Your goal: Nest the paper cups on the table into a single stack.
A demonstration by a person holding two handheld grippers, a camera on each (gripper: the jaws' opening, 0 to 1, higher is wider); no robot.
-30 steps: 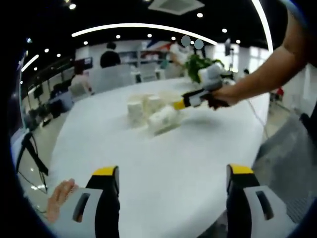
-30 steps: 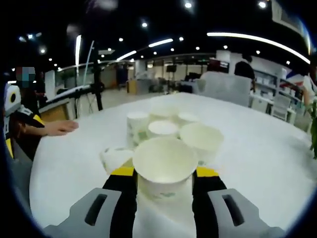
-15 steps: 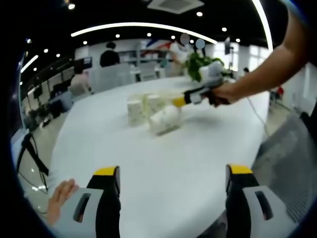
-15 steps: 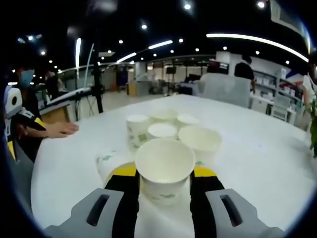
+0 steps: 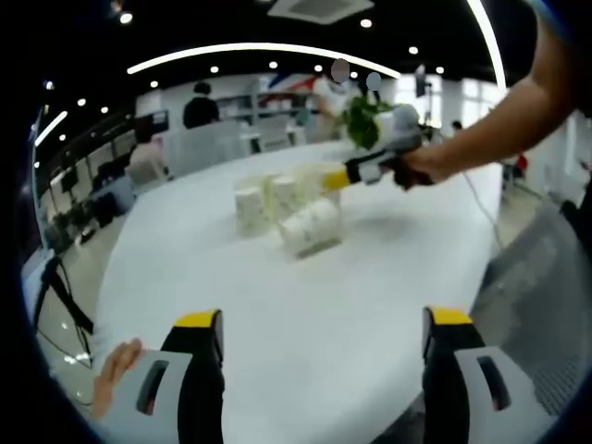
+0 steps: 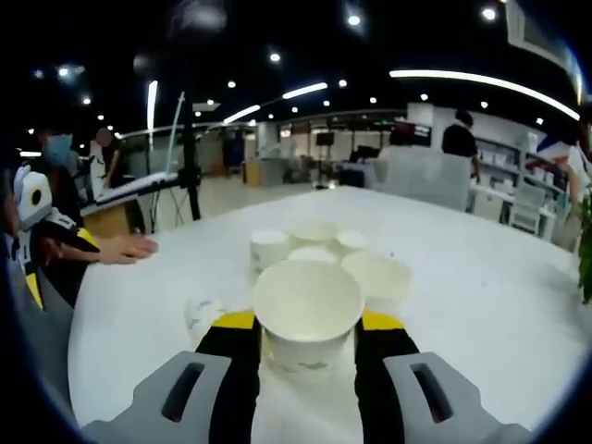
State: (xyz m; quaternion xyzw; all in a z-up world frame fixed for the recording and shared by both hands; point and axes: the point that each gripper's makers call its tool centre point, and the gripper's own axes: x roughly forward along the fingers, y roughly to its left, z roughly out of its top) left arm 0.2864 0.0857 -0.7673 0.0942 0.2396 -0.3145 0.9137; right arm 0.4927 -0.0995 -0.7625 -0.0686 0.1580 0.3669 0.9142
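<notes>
The right claw [image 6: 308, 326] is clamped on a white paper cup with a faint green print [image 6: 307, 311], its yellow-tipped jaws pressed against either side of the cup wall, the mouth facing up. Over the last second this cup has risen: in the right gripper view the cluster of standing white paper cups [image 6: 319, 256] now looks smaller and lower behind the held cup, and the left gripper view shows the right claw [image 5: 335, 177] lifted above the cluster [image 5: 268, 199] instead of down among it.

The cluster stands on the round white desk [image 5: 277, 314], mouths up and close together. Just beside it, on the side nearer the left claw, one white paper cup lies tipped on its side [image 5: 312, 227]; the right gripper view shows what I take to be that same cup, left of the held cup [image 6: 203, 315].

The left claw [image 5: 324, 370] hangs with its jaws wide apart and nothing between them, well short of the cluster, near the desk's edge. A person's hand [image 5: 116, 368] rests at that edge.

With the cup lifted free, the likely next step is lowering it into one of the upright cups. No stack is visible yet, so the task seems to be at an early stage.
</notes>
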